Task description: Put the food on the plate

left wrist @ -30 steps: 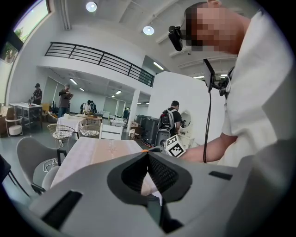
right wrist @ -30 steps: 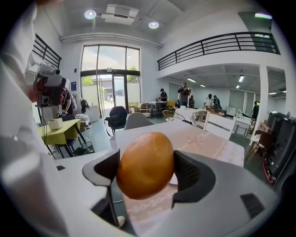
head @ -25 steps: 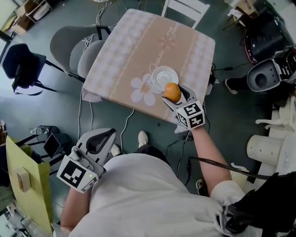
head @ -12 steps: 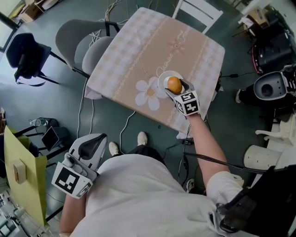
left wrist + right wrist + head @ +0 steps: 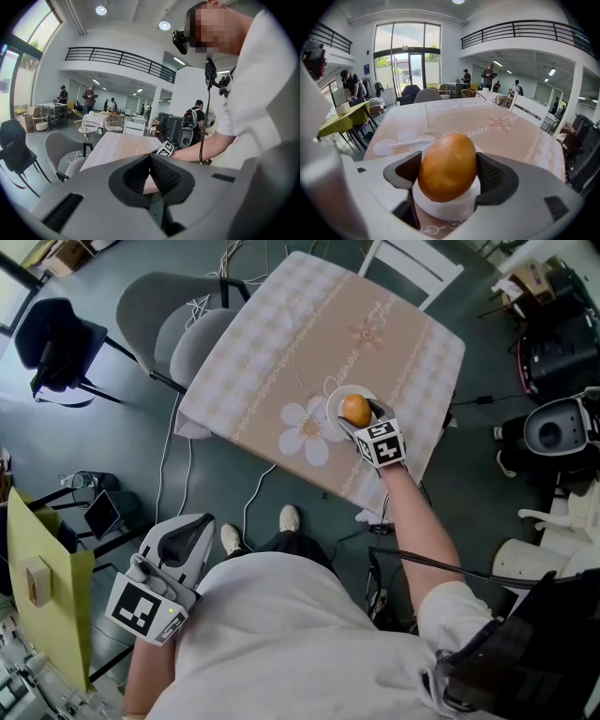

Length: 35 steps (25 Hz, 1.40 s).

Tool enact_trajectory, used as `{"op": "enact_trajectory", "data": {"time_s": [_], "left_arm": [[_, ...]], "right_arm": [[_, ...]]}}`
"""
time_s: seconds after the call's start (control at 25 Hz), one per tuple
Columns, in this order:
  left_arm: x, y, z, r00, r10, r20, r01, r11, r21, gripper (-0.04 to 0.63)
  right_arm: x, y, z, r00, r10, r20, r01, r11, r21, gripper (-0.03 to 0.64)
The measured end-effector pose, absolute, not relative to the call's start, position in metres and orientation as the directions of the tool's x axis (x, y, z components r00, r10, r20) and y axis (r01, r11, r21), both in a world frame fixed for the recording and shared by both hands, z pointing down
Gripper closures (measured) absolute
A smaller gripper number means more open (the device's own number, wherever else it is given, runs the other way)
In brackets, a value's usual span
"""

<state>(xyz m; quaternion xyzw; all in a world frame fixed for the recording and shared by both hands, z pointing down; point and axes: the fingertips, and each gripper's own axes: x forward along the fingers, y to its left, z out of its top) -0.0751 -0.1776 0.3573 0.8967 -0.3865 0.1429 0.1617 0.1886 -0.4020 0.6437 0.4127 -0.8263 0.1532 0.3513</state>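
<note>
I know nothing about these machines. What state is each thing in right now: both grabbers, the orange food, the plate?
right gripper: shut on the orange food, over the plate.
orange food: clamped between the right jaws, not yet released; whether it touches the plate can't be told.
plate: on the table, directly beneath the food.
left gripper: jaws together, nothing between them, held low beside the person, away from the table.

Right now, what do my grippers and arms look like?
The left gripper and right gripper are light grey shells with dark ribbed pads, each carrying a black-and-white marker cube. The shirt is white, short-sleeved; a black cable runs near the right arm.
</note>
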Motion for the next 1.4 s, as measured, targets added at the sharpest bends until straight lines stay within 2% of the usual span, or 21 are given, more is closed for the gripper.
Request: {"op": "enact_trajectory", "data": {"time_s": [1.4], "left_arm": [[-0.083, -0.179, 0.355, 0.671, -0.646, 0.363, -0.732, -0.655, 0.188, 0.588]], "right_arm": [[0.190, -0.409, 0.648, -0.396, -0.595, 0.699, -0.820, 0.571, 0.022, 0.250]]}}
